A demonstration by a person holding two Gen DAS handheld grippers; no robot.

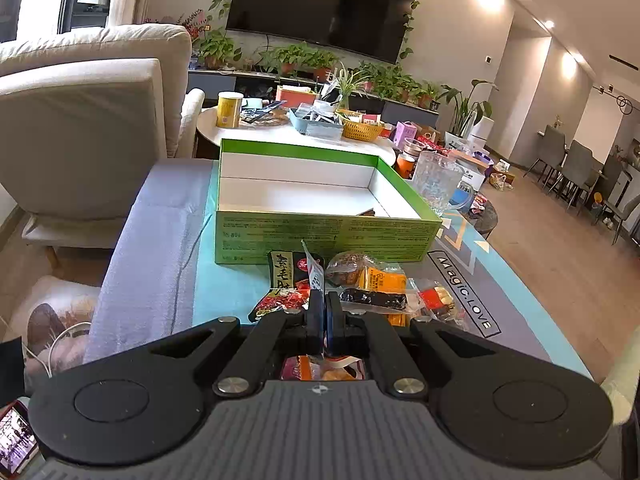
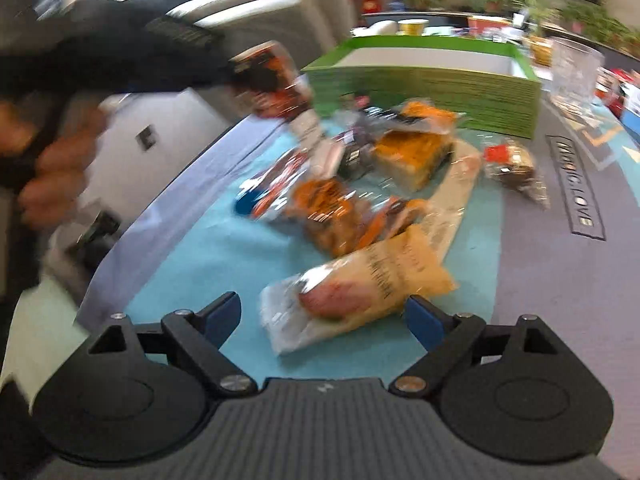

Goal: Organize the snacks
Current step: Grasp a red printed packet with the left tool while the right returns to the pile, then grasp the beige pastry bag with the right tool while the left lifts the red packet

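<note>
Left gripper (image 1: 324,308): jaws closed, blue pads pinched on the edge of a thin snack packet (image 1: 316,270); the packet's white top edge sticks up above the fingertips.
Held packet, look: dark wrapper with red and orange print; in the right wrist view it hangs in the air off the left gripper (image 2: 224,68), blurred (image 2: 272,80).
Held packet, axis: long axis runs roughly up-down, pinched at one end; exact tilt not readable through the blur.
Left hand (image 2: 52,168): wrapped round the gripper handle, blurred.
Right gripper (image 2: 324,320): jaws wide apart, holding nothing.
Nearest snack: yellow and clear packet (image 2: 360,292) lying flat between the open fingers, long axis running from lower left to upper right.
Snack pile (image 2: 360,184): loose packets on the teal mat (image 2: 192,264), near the box's front wall.
Green box (image 1: 320,236): open top, white inside, behind the pile; one dark item (image 1: 367,212) in its right near corner.
Glass jug (image 1: 436,180): just right of the box.
</note>
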